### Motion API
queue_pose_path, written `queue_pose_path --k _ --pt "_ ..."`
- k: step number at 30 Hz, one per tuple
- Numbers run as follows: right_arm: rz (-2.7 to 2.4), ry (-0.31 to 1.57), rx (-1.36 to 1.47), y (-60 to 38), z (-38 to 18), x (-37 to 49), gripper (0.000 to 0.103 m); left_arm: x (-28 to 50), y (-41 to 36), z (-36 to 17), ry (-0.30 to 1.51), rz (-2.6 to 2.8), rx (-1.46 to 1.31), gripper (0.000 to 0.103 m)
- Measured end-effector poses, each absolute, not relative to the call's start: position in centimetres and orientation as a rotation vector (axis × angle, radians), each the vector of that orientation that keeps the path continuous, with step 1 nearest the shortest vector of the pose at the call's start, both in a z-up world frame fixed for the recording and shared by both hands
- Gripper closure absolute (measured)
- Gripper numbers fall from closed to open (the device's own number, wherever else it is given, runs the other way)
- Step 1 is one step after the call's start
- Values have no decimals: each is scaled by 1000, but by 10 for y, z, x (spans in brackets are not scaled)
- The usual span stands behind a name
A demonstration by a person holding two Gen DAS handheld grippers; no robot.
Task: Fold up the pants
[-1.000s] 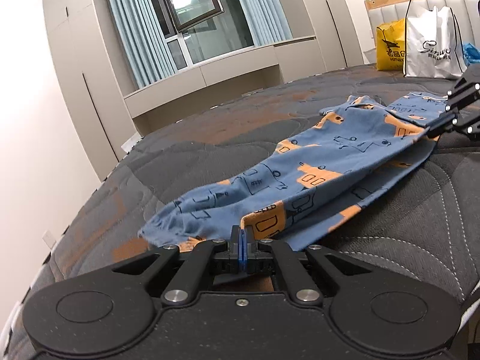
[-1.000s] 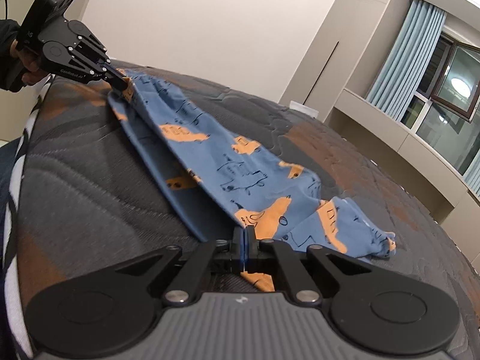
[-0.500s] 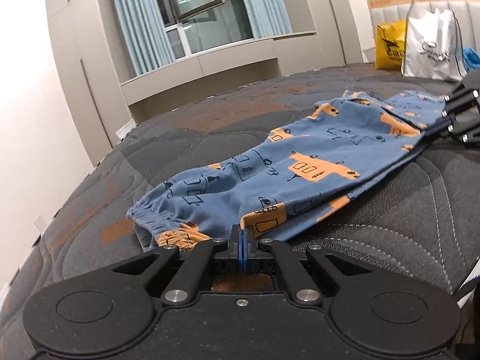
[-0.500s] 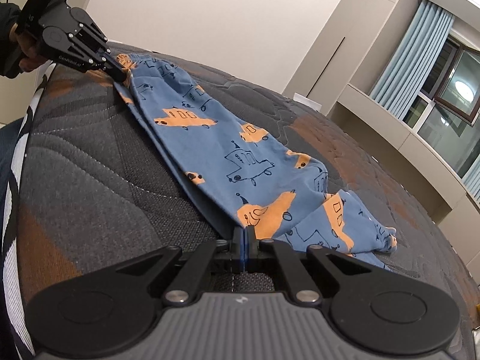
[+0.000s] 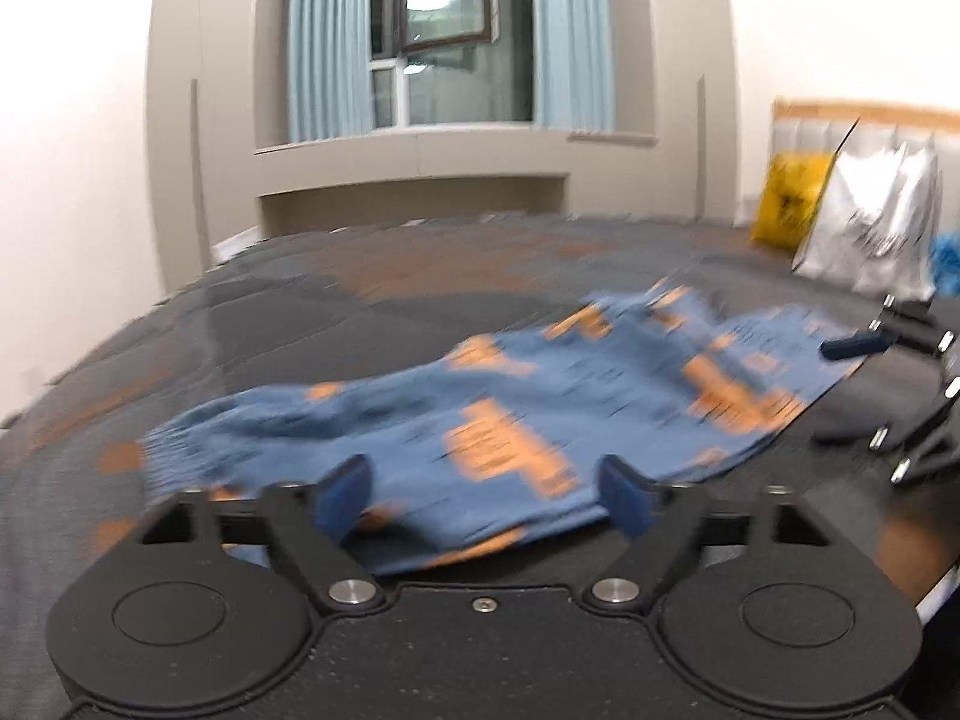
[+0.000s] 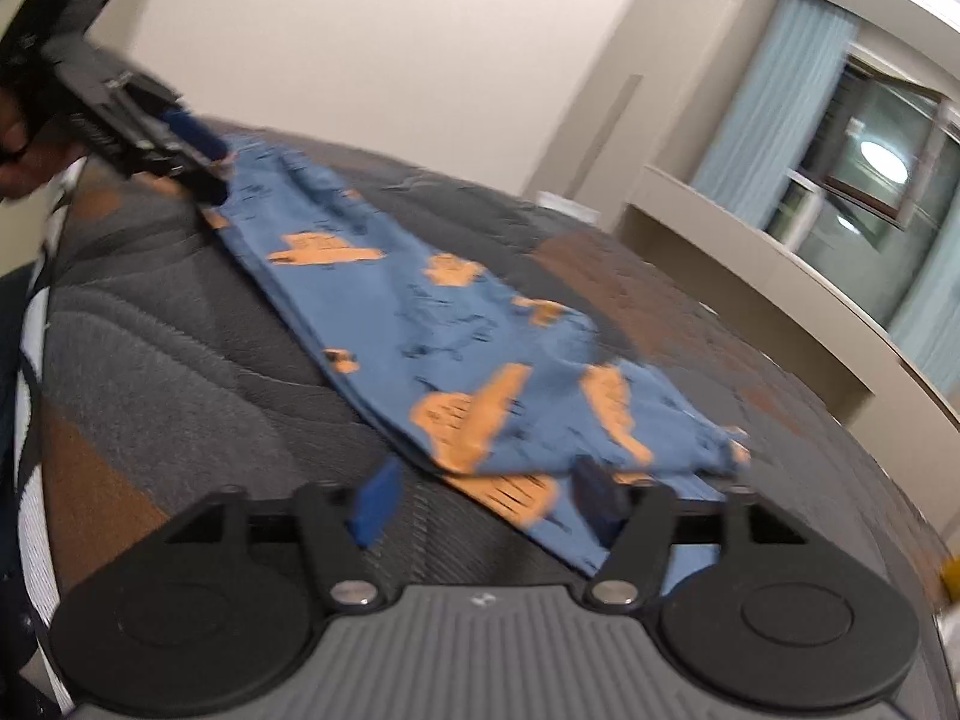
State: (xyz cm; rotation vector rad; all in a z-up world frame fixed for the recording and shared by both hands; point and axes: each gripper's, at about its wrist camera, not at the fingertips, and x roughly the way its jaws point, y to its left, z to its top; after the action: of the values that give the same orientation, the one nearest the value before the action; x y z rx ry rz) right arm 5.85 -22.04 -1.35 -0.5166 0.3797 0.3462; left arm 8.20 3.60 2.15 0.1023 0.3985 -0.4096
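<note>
Dark quilted mattress point(image 5: 420, 312) with orange patches fills both views, and the blue pants point(image 5: 510, 420) with orange prints lie flat across it. My left gripper point(image 5: 486, 495) is spread wide over one end of them, my right gripper point(image 6: 489, 495) wide over the other, neither gripping cloth. At the headboard point(image 5: 864, 120), right of frame, stand a yellow bag point(image 5: 786, 204) and a white bag point(image 5: 870, 228); their contents, through the blur, I cannot make out.

left gripper point(image 5: 485, 495) gapes wide over blue pants point(image 5: 510, 414) lying on the mattress point(image 5: 270, 312).
</note>
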Motion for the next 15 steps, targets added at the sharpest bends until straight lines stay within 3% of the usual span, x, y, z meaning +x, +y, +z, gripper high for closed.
queue_pose_path --k 1,3,15 --pt "316 377 -495 -227 -12 56 9 84 25 23 389 -434 84 1" --pt "244 367 -448 -242 -11 50 1 88 3 25 368 -486 60 1" --pt "-79 426 -168 -346 -15 21 0 142 -143 7 409 -820 -13 1"
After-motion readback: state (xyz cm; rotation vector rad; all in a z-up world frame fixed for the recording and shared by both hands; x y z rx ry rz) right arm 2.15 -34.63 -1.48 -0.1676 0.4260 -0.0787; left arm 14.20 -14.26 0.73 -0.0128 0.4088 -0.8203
